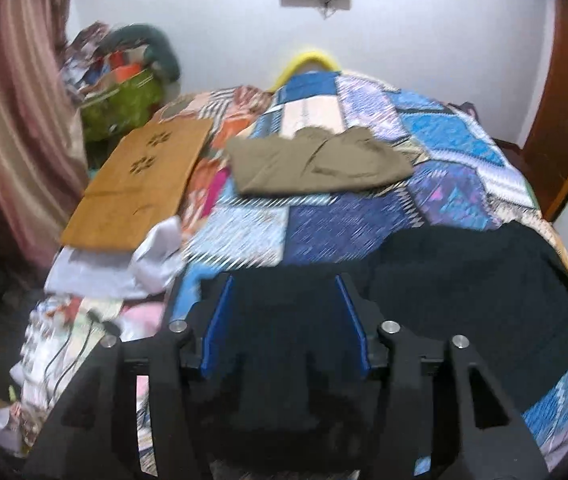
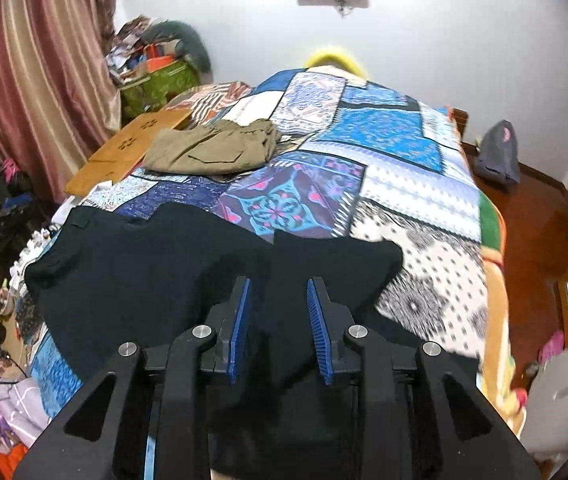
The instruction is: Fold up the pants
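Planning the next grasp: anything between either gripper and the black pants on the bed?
Nothing visible. The black pants lie directly under and ahead of both the left gripper and the right gripper, jaws apart and empty. The folded khaki pants and wooden board sit farther up the quilt, clear of them.

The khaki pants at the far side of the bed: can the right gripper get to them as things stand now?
Probably yes: the right gripper is open and empty, and only flat quilt lies before the khaki pants.

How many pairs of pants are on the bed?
2. The khaki pants lie folded farther up the quilt, near the wooden board. The black pants lie spread at the near edge. Others may be hidden.
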The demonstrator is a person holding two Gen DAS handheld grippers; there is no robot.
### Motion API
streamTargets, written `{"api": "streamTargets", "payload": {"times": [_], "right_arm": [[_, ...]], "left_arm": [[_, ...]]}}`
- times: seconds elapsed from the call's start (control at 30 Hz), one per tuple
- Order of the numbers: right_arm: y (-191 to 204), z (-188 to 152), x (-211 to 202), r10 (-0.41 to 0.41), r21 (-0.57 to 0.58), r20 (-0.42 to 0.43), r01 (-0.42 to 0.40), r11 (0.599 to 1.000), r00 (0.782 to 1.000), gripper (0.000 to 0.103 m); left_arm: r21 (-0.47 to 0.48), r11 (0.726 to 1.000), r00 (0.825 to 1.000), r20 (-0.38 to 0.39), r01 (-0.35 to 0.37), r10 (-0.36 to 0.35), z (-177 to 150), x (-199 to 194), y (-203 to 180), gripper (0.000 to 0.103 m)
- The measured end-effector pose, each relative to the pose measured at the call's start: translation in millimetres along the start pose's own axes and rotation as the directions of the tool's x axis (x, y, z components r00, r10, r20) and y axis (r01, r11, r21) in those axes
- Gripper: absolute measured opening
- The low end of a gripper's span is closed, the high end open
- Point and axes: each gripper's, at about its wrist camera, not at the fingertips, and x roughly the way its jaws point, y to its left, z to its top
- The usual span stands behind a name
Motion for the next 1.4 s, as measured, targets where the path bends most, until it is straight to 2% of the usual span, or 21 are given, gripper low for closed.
{"api": "streamTargets", "payload": {"times": [0.07, 0.17, 0.27, 0.33, 0.43, 0.57, 0.63, 0.67, 0.7, 0.8, 0.97, 1.13, 1.27, 1.4], "right_arm": [[0.4, 7.6, 16.1, 0.001, -0.018, -0.021, -0.001, 1.0, 1.0, 0.029], [-2.8, 16.8, 43.3, 0.006, -0.02, -0.067, -0.007, 1.0, 0.998, 0.041], [-5.9, 23.1, 75.3, 0.021, -0.031, -0.139, -0.026, 0.999, 0.99, 0.041], [-6.7, 25.5, 92.5, 0.004, -0.049, -0.181, -0.013, 0.999, 0.983, 0.041], [-11.4, 26.2, 116.6, 0.007, -0.064, -0.256, -0.024, 0.998, 0.967, 0.041], [-19.3, 28.0, 133.9, 0.036, -0.053, -0.3, -0.055, 0.997, 0.953, 0.041], [-23.5, 30.7, 139.3, 0.07, -0.033, -0.315, -0.084, 0.996, 0.947, 0.03], [-24.3, 31.2, 141.9, 0.088, -0.019, -0.322, -0.1, 0.995, 0.942, 0.02], [-24.0, 31.1, 142.6, 0.093, -0.016, -0.321, -0.103, 0.995, 0.942, 0.013], [-17.2, 30.1, 138.5, 0.063, -0.056, -0.301, -0.083, 0.995, 0.951, 0.007], [-23.4, 30.9, 102.2, 0.056, -0.038, -0.202, -0.065, 0.997, 0.978, 0.005], [-49.8, 28.2, 47.4, 0.041, 0.026, -0.095, -0.039, 0.999, 0.995, 0.004], [-70.1, 17.1, 7.5, 0.007, 0.074, -0.022, -0.005, 0.997, 1.0, 0.004], [-96.1, -10.7, -30.4, -0.018, 0.155, 0.027, 0.014, 0.988, 0.999, 0.004]], "left_arm": [[0.01, 1.0, 1.0, -0.001, 0.024, -0.024, 11.1, 8.2, -14.4, 0.051], [0.018, 0.998, 0.998, -0.005, 0.064, -0.064, 24.6, 22.4, -34.1, 0.053], [0.03, 0.995, 0.995, -0.014, 0.094, -0.094, 33.9, 36.2, -51.0, 0.056], [0.045, 0.993, 0.994, -0.023, 0.105, -0.104, 39.3, 47.5, -61.8, 0.056], [0.051, 0.991, 0.991, -0.041, 0.126, -0.124, 42.8, 62.5, -73.5, 0.059], [0.063, 0.988, 0.988, -0.074, 0.143, -0.139, 41.7, 80.9, -87.2, 0.06], [0.073, 0.986, 0.986, -0.085, 0.148, -0.142, 41.2, 88.0, -96.5, 0.06], [0.077, 0.985, 0.985, -0.091, 0.153, -0.145, 40.6, 90.6, -101.1, 0.06], [0.079, 0.984, 0.984, -0.098, 0.16, -0.152, 40.1, 92.7, -105.6, 0.06], [0.077, 0.98, 0.978, -0.115, 0.185, -0.176, 39.4, 94.3, -115.6, 0.06], [0.106, 0.969, 0.97, -0.125, 0.224, -0.211, 40.5, 82.3, -144.6, 0.061], [0.141, 0.954, 0.962, -0.113, 0.263, -0.249, 41.6, 62.5, -181.5, 0.067], [0.163, 0.934, 0.946, -0.132, 0.317, -0.297, 37.3, 48.2, -215.8, 0.069], [0.21, 0.909, 0.93, -0.156, 0.36, -0.333, 26.4, 33.1, -255.0, 0.07]]}}
